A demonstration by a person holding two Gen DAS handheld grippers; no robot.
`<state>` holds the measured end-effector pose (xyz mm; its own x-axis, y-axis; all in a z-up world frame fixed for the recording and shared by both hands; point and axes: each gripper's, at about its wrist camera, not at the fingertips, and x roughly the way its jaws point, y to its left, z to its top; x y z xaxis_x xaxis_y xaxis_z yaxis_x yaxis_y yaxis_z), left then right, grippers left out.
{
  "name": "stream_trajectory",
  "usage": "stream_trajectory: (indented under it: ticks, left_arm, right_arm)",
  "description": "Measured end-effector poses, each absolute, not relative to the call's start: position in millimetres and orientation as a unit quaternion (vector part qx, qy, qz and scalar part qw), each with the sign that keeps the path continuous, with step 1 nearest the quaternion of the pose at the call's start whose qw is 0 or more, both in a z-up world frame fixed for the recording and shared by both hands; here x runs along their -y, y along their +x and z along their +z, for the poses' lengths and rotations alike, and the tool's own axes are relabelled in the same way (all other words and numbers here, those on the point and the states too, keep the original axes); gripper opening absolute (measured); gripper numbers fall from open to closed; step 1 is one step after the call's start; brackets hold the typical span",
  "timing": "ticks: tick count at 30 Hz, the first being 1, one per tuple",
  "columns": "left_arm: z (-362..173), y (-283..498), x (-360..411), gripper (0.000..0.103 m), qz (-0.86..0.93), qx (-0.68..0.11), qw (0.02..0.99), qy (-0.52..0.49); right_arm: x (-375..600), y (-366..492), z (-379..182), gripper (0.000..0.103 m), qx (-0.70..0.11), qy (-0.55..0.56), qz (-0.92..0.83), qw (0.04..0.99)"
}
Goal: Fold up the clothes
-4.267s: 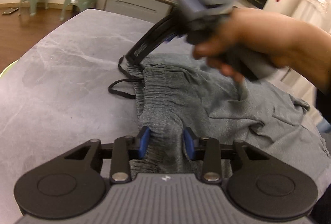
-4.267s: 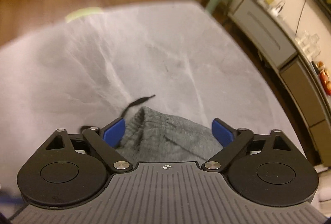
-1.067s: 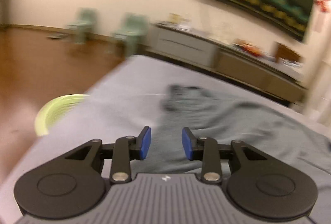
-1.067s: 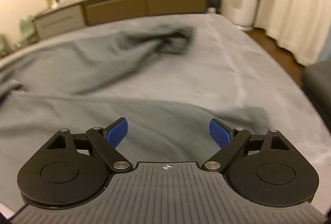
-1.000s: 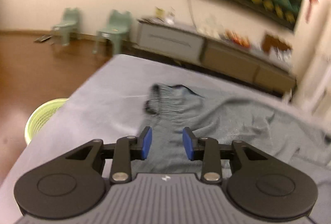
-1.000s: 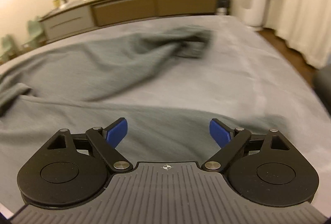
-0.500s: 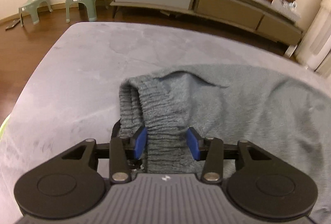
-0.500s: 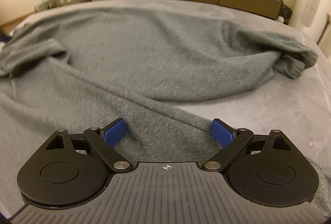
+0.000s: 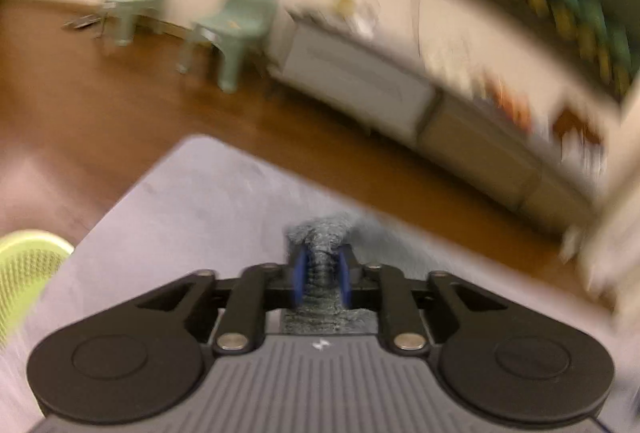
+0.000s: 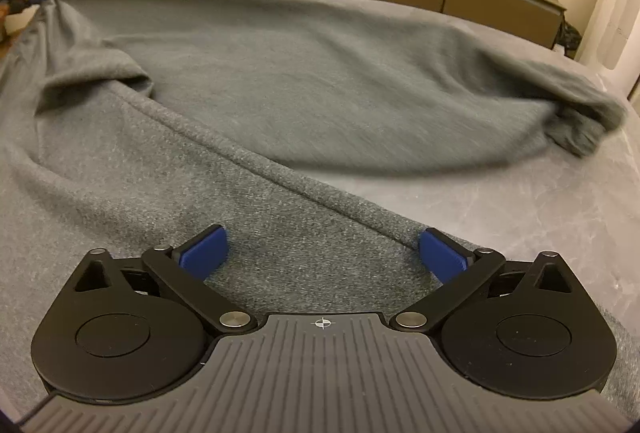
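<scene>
The left gripper (image 9: 321,276) pinches a ribbed fold of the grey knit trousers (image 10: 280,81) (heathered, softly rumpled); the right gripper (image 10: 323,253) rests spread wide on them.

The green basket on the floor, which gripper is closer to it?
Left. The left gripper, shut on the pants, has the basket just off its left side. The right gripper hovers over the pants mid-table.

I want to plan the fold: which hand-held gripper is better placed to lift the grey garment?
Left hand-held gripper: it is shut on the grey garment. The right one is open.
</scene>
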<state>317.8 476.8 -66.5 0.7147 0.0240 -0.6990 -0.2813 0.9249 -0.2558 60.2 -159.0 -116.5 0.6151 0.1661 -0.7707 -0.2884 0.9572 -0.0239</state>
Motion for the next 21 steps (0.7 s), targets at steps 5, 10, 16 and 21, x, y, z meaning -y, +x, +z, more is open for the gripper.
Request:
stream_trajectory:
  ticks: [5,10,16,21]
  left_arm:
    - [-62.0,265.8,-456.4,0.043,0.089,-0.375,0.915,-0.122]
    - [-71.4,159.0,-427.2,0.051,0.021,-0.403,0.914,-0.04]
    - [-118.1,90.6,-408.2,0.036,0.014,-0.455,0.89,-0.004]
    - [-119.5,83.8,-412.3,0.04,0.087,-0.47,0.877,0.054]
  right_arm:
    - [157.0,59.1,-115.3,0.102,-0.424,-0.076,0.128,0.893]
    - [152.5,57.5,-111.2,0.102,-0.422,-0.092,0.126,0.893]
    - [154.7,58.0,-112.9,0.102,-0.416,-0.089,0.123,0.897]
    - [177.7,61.8,-109.6,0.102,-0.425,-0.063,0.079,0.9]
